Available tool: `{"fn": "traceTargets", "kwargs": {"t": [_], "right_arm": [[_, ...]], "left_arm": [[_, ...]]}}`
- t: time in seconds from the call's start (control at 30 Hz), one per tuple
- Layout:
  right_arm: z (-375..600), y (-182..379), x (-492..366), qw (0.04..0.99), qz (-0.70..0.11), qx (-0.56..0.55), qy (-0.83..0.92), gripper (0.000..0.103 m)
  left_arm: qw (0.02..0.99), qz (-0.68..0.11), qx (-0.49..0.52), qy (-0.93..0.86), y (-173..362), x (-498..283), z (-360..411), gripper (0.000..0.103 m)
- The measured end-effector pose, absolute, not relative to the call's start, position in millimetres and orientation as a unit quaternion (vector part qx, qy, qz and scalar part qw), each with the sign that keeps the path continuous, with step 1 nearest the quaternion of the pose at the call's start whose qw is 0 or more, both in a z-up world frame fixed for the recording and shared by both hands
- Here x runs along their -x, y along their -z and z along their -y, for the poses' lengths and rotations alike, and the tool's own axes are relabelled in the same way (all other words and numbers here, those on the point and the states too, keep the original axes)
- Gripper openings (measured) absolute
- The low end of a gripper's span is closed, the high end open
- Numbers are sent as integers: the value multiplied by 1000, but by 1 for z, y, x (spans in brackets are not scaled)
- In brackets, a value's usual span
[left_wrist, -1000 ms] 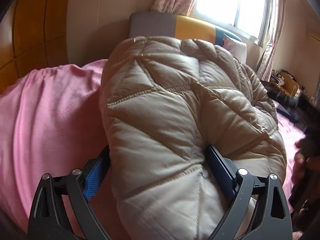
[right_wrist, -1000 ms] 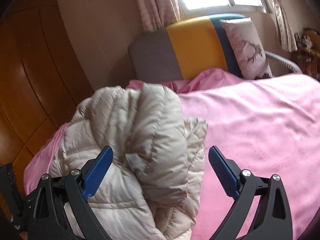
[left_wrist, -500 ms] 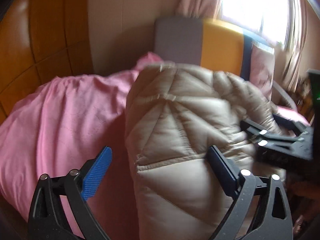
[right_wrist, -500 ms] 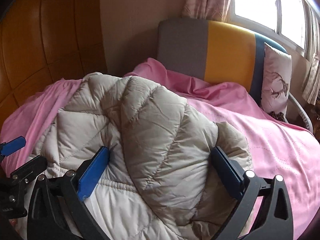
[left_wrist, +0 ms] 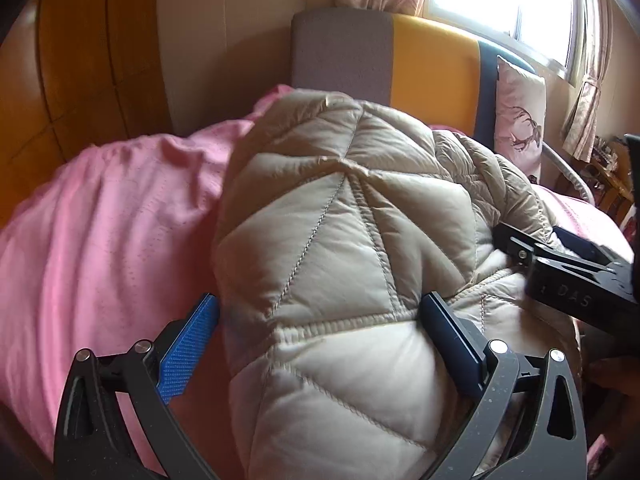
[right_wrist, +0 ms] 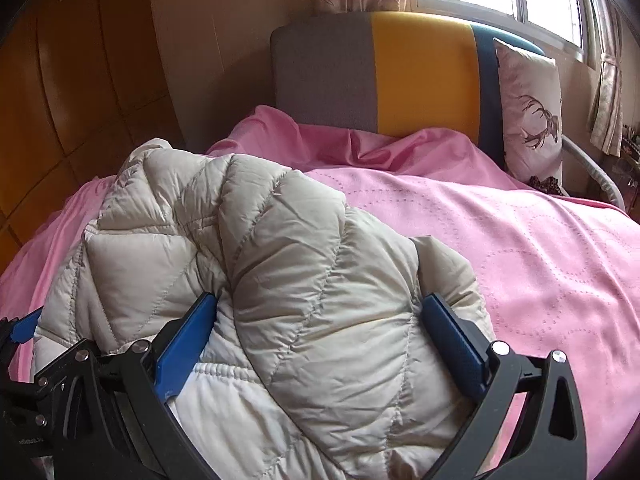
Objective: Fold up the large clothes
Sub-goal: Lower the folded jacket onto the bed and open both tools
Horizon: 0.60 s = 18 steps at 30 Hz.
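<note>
Left wrist view: left gripper [left_wrist: 320,320] and right gripper [right_wrist: 320,316] spread wide, straddling the jacket [left_wrist: 344,240].

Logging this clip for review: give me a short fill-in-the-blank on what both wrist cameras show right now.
1. The puffy quilted jacket is ____ in colour.
2. It lies on a ____ bedspread.
3. The left tongs have the jacket bulging ____ their fingers.
4. The pillow against the headboard shows a ____.

Missing words: beige; pink; between; deer
</note>
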State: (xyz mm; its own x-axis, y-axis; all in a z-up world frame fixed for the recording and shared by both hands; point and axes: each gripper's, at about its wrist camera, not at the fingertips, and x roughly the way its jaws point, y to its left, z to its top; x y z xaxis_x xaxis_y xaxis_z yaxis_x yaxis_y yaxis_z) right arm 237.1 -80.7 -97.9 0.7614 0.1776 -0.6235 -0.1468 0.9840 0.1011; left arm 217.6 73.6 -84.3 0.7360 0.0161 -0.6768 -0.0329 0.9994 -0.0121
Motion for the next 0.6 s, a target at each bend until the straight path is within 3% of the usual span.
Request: {"fn": "traceTargets", "kwargs": {"t": [0.23, 0.6], "right_arm": [[87, 69, -162, 951, -305, -18, -56, 101], [96, 75, -34, 954, -296, -8, -52, 101]], "left_arm": [[941, -335, -13, -48, 65, -161, -70, 100], [942, -330, 0, -58, 69, -63, -60, 100]]}}
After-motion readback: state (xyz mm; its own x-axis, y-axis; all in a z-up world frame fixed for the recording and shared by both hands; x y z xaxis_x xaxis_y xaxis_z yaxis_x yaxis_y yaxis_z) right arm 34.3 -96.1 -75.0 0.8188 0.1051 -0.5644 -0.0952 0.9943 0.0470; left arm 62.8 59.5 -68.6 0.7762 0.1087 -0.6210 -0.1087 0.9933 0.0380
